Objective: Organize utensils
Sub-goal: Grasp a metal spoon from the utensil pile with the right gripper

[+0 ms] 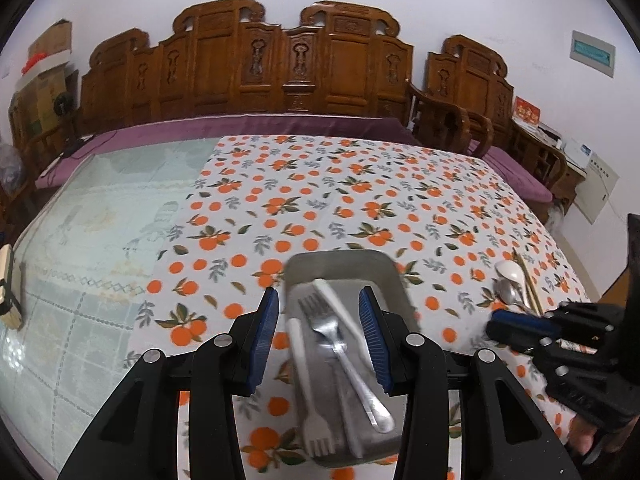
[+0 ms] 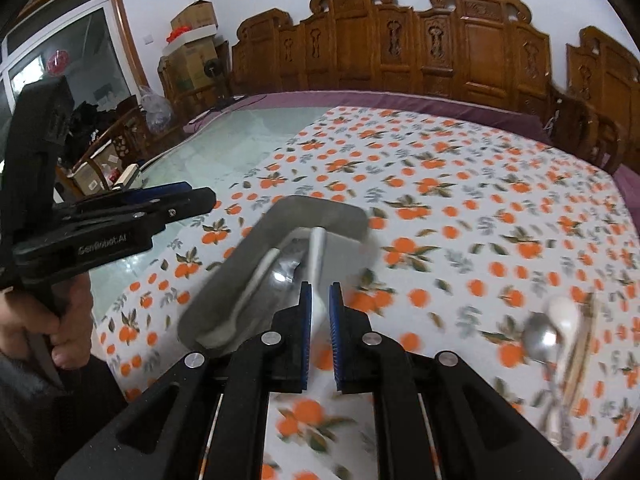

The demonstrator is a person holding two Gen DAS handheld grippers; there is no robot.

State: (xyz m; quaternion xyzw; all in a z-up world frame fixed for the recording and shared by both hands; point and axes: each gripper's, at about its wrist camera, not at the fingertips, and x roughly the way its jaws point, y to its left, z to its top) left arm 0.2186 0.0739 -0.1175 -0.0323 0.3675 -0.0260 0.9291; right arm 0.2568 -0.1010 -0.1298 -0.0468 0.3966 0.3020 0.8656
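The risk I see is on the right side: the loose pile of spoons and chopsticks (image 2: 560, 344) lies near the counter's edge, stacked and overlapping, so a pinch at one piece could drag its neighbours along or knock the chopsticks off. The other worry is the metal tray (image 1: 372, 268). It already holds a steel fork (image 1: 332, 328), a white fork (image 1: 308, 396) and a white handle crossing them, so anything dropped in carelessly may bounce out or land across the rim.

The left hand-held gripper (image 1: 318, 336) hangs over the tray's middle, jaws half apart and gripping nothing. The right hand-held gripper (image 2: 320, 336) is nearly closed and looks empty; the tray sits just ahead of its tips, the pile well off to its right.
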